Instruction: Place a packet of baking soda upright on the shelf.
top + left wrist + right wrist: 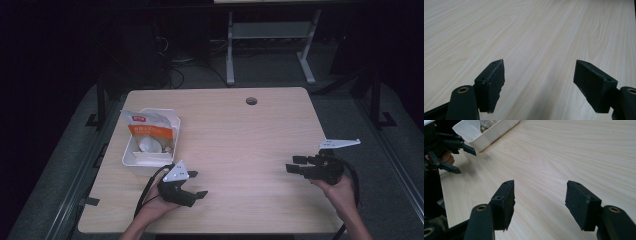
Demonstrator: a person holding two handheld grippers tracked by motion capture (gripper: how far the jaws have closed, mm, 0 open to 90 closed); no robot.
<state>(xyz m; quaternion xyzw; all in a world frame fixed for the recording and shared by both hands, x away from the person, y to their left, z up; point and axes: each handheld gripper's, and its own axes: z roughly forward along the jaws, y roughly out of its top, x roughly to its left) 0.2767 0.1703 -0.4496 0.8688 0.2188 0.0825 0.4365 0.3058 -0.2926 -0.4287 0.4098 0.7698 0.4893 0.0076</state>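
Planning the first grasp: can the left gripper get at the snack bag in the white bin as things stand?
Probably yes. The left gripper is open, holds nothing, and sits just in front of the white bin. The snack bag sticks up above the rim, uncovered.

The right gripper (539,203) rises from the bottom of the frame, its two black jaws spread wide over bare wooden table (574,152). At upper left sits a white tray (490,133), with the left gripper (461,158) just below it, jaws parted.
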